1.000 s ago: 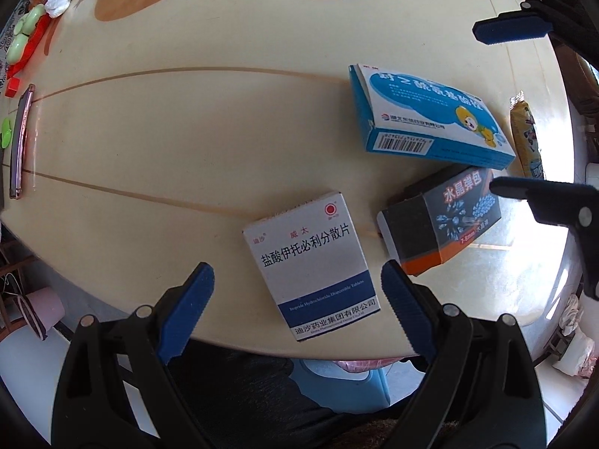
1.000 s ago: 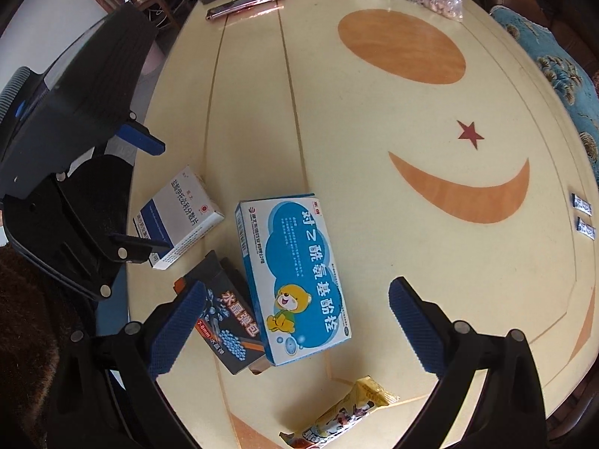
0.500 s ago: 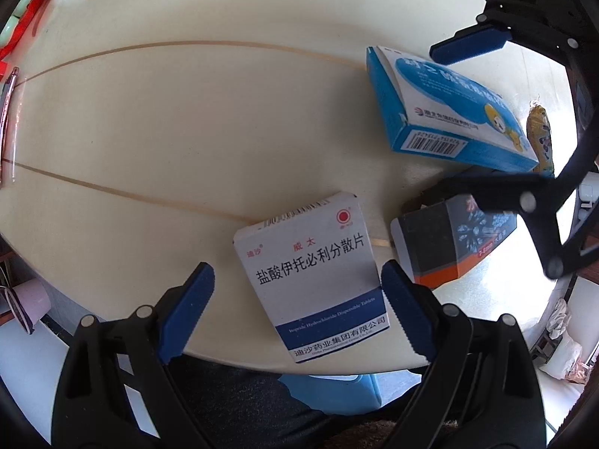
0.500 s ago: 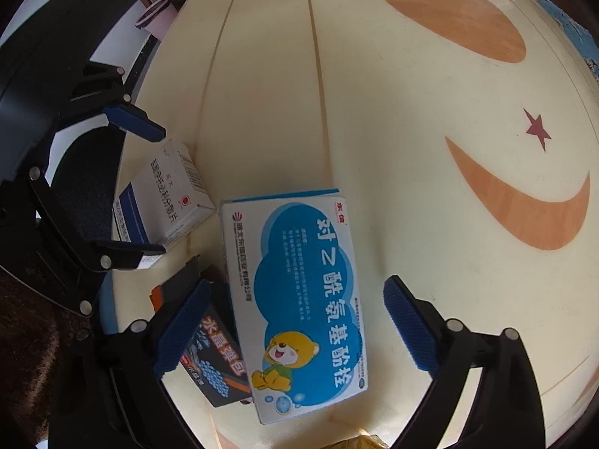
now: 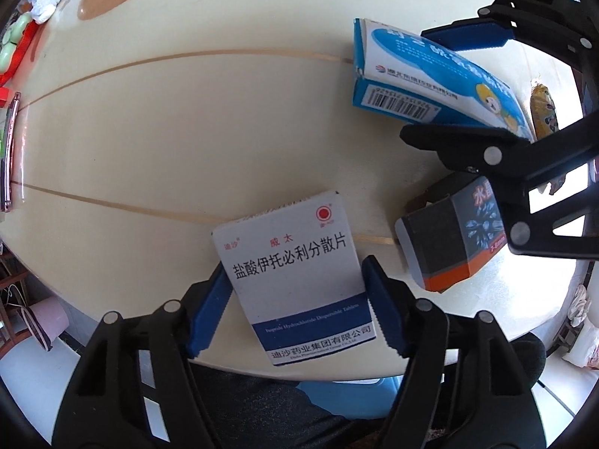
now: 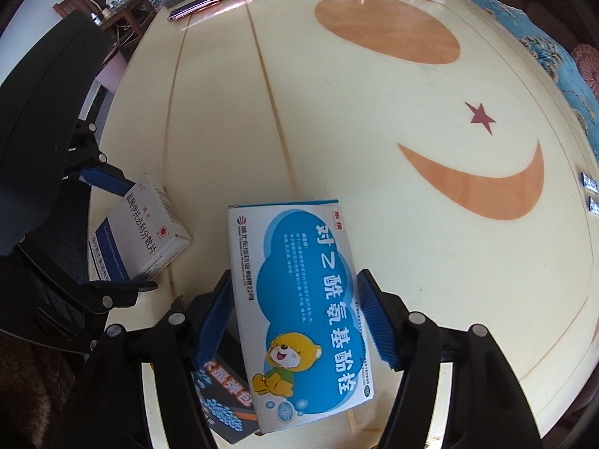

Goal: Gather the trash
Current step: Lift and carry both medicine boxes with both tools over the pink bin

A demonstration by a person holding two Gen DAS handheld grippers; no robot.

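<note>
- Gripping the white medicine box [image 5: 295, 273], the left gripper [image 5: 295, 307] is pinching it between both blue pads at the table's [image 5: 149, 142] near edge.
- Clamping the blue bear-printed box [image 6: 299, 299] by its long sides, the right gripper [image 6: 295, 321] is holding it above the dark orange-trimmed box [image 5: 445, 247].
- Lying near the table's right edge is a yellow snack wrapper [image 5: 544, 112].

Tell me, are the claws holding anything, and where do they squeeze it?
Left claw squeezes the white medicine box by its long side edges. Right claw squeezes the blue bear box the same way.
</note>
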